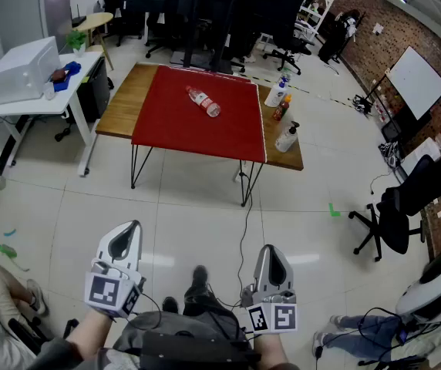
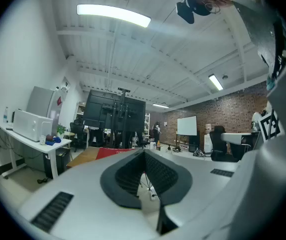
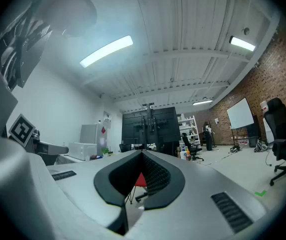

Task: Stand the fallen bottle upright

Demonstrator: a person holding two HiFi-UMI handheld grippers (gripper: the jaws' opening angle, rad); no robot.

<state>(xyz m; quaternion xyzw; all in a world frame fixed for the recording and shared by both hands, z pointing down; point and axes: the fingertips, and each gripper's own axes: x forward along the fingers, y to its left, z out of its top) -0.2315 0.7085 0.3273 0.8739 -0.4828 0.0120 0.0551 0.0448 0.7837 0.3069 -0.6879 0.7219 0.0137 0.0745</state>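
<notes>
Head view: the fallen bottle (image 1: 203, 102) lies on its side on the red mat (image 1: 197, 126), toward the far half of the table (image 1: 120, 102), cap end nearest you. It's well apart from both grippers. Three upright bottles stand on the bare wood strip at the mat's right edge: a white bottle (image 1: 275, 92), an orange bottle (image 1: 281, 108) and a pump bottle (image 1: 287, 138). Your left gripper (image 1: 132, 227) and right gripper (image 1: 271, 251) sit low in the frame over the tiled floor, pointing toward the table and touching nothing. A white desk (image 1: 20, 105) with a printer (image 1: 21, 69) is off to the left, and an office chair (image 1: 402, 206) to the right.

Left gripper view: the left gripper (image 2: 144, 152) is clenched. Its tips meet and nothing is between the pads. Past them you see the table (image 2: 83, 157) with the red mat (image 2: 114, 152), the printer (image 2: 30, 125) at left and a whiteboard (image 2: 186, 126) on the brick wall. The bottle is too small to pick out here.

Right gripper view: the right gripper (image 3: 142, 154) is clenched too, tips together and empty. A sliver of the red mat (image 3: 139, 180) shows through the gap under the tips. An office chair (image 3: 283, 144) is at far right. The bottle isn't discernible in this view.
</notes>
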